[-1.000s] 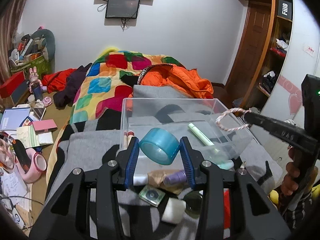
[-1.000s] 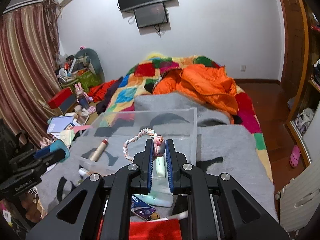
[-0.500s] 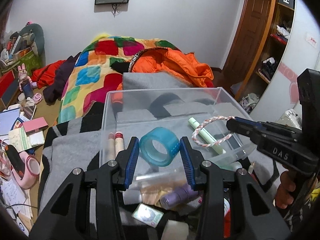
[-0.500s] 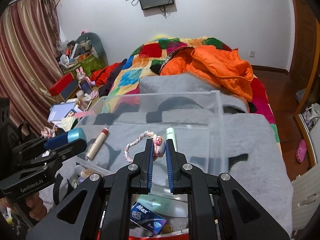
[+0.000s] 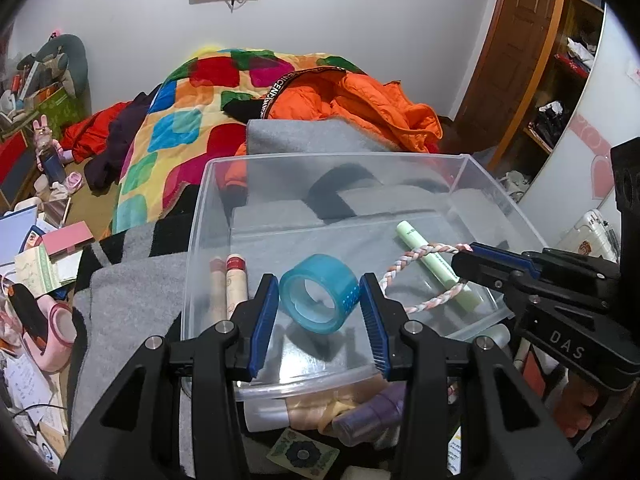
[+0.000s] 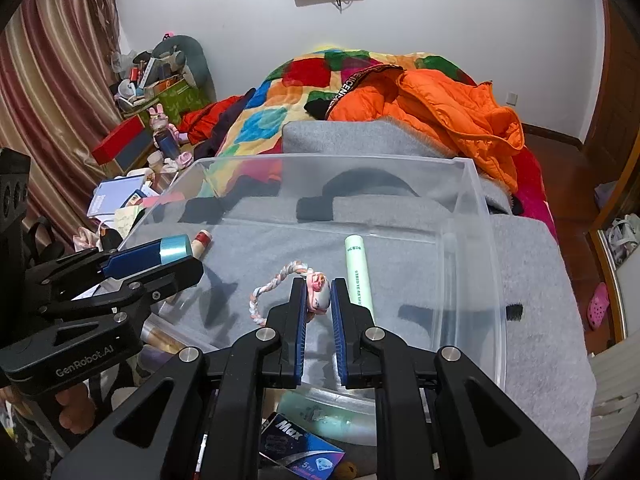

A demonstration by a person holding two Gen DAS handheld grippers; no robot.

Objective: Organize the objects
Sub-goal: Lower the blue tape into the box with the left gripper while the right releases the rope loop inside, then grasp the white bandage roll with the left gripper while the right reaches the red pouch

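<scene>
Tape roll: we hold the blue tape roll between the pads of our left gripper, clenched on it, above the near part of the clear bin.
Braided band: our right gripper is clamped on the pink-and-white braided band at its knotted end, the loop hanging over the bin floor.
Bin contents: a pale green tube lies inside toward the right, and two tan tubes with red caps lie along the left wall.
Done: we judge these three tubes as sorted.
Left to do: both held things are not yet released into the bin; loose items remain just outside its near edge, among them a purple bottle, a beige tube and a blue "Max" box.
Setting: the bin sits on a grey blanket on the bed.
</scene>
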